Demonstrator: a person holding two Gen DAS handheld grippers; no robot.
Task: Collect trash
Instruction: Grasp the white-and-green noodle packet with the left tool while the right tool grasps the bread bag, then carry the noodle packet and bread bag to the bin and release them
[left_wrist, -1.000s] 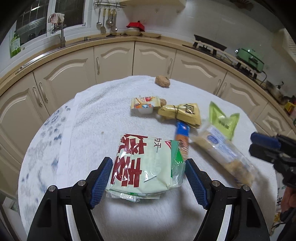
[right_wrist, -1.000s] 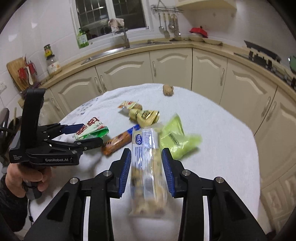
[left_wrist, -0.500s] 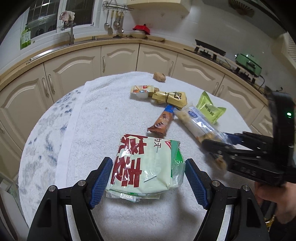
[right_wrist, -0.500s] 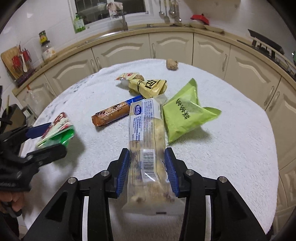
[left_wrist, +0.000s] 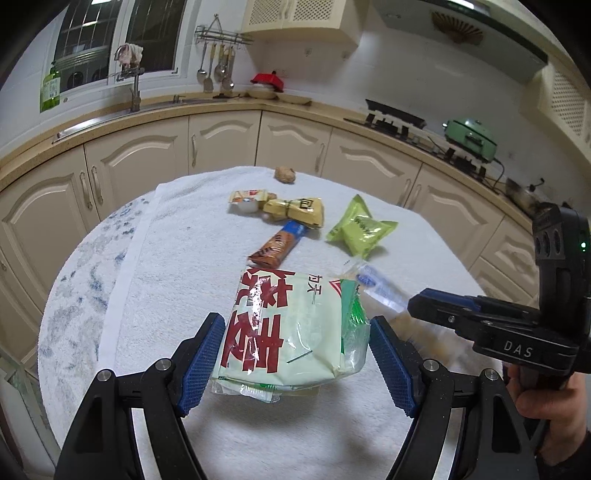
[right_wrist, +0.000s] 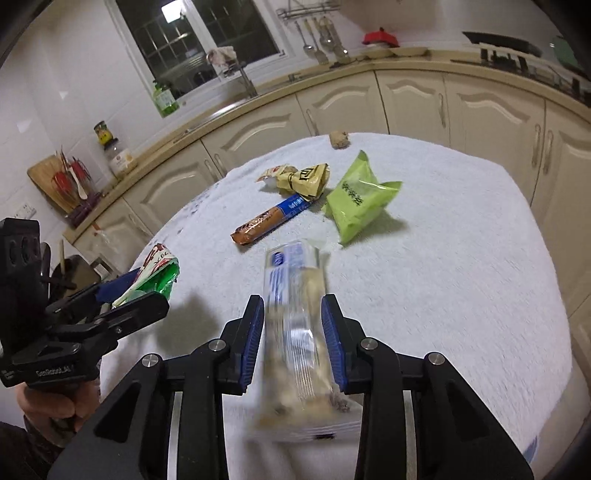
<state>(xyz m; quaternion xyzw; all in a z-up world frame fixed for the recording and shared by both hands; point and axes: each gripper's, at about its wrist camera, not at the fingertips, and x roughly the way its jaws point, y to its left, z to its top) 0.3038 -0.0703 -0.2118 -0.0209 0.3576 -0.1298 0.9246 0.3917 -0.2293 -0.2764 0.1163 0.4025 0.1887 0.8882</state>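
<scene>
1. Right gripper (right_wrist: 292, 334): jaws have just been closing on the clear snack packet (right_wrist: 295, 325), which sits between the fingers (right_wrist: 252, 336).
2. Clear snack packet now lifted off the tabletop (right_wrist: 461, 295), drawn away from the green pouch (right_wrist: 356, 199) and brown bar wrapper (right_wrist: 269, 219) it lay beside.
3. Right gripper now close beside the left gripper (left_wrist: 295, 363) in the left wrist view, nearer than a second ago.
4. Left gripper, carrying the pale noodle bag (left_wrist: 291, 325), has pulled back; more tabletop in view.

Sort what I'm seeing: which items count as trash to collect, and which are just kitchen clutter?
Trash for the job:
- white-and-red packet, in left tool
- clear snack bag, in right tool
- brown bar wrapper
- green pouch
- yellow wrapper
- small orange-and-white packet
- brown lump

Just lying about:
- green bottle
- hanging utensils
- green cooker
</scene>
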